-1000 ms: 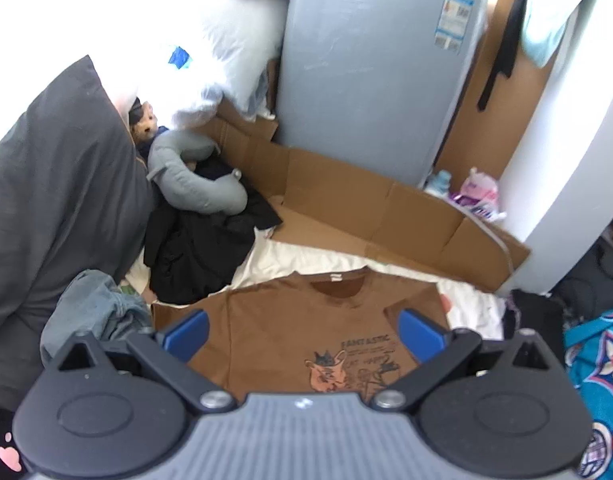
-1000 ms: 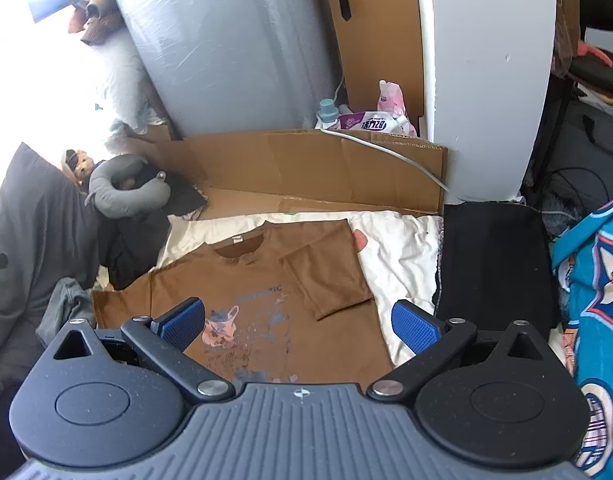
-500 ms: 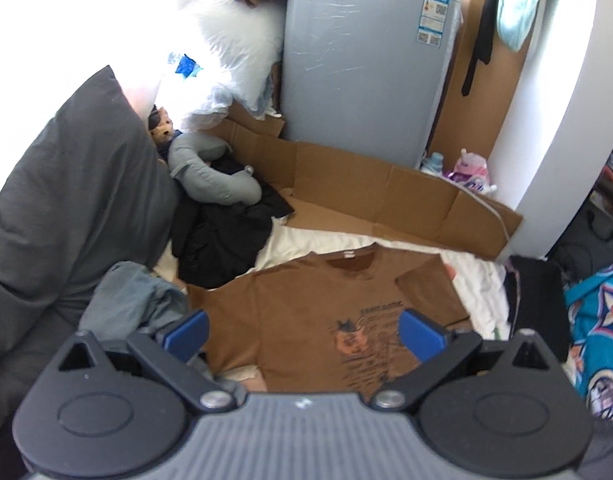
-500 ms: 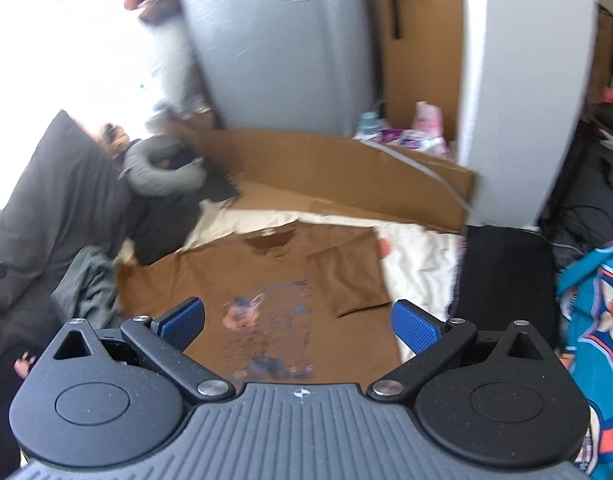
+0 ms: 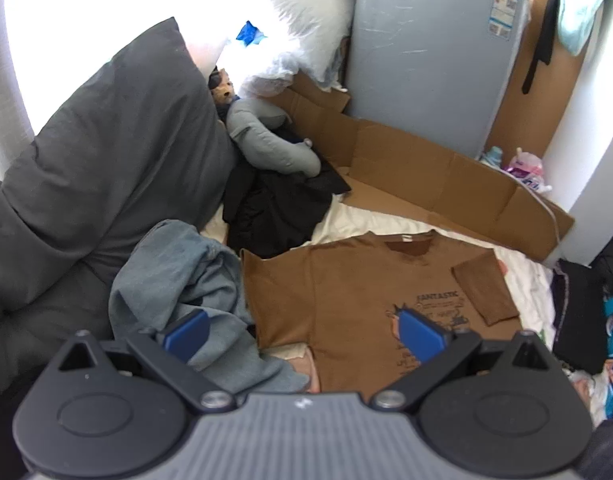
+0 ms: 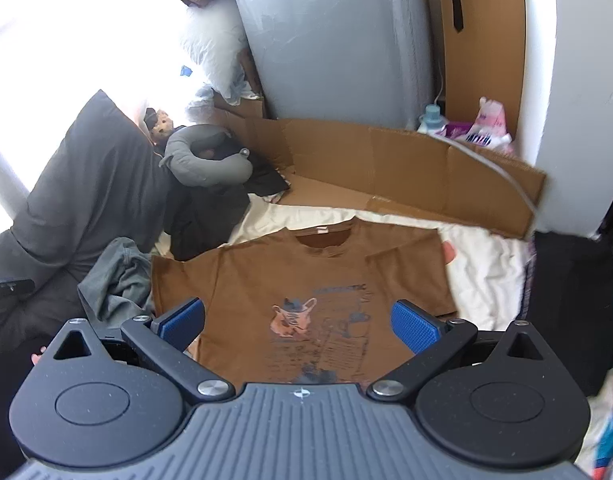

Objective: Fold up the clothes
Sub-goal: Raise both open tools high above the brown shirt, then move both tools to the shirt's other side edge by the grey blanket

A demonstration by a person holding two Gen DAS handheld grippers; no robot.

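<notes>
A brown T-shirt (image 5: pixel 358 292) (image 6: pixel 266 276) with a printed animal graphic lies flat, front up, on a cream sheet (image 5: pixel 522 272) (image 6: pixel 482 264). Its right sleeve (image 5: pixel 482 288) (image 6: pixel 410 264) is folded in over the chest; the left sleeve (image 5: pixel 274 276) (image 6: pixel 178 280) lies spread out. My left gripper (image 5: pixel 304 334) hovers open above the shirt's left side. Over the shirt's lower half my right gripper (image 6: pixel 298 322) is open too. Both hold nothing.
A crumpled grey-blue garment (image 5: pixel 186 280) (image 6: pixel 114 284) sits at the shirt's left sleeve. Black clothes (image 5: pixel 274 208), a grey neck pillow (image 5: pixel 270 144) and a dark grey cushion (image 5: pixel 94 152) lie left. Flattened cardboard (image 5: pixel 426 176) and a wrapped grey mattress (image 5: pixel 426 48) stand behind. A black bag (image 5: pixel 578 312) sits right.
Both grippers have pulled back and up, showing more of the shirt. The left view has swung left toward the grey-blue garment. The shirt has not moved.
</notes>
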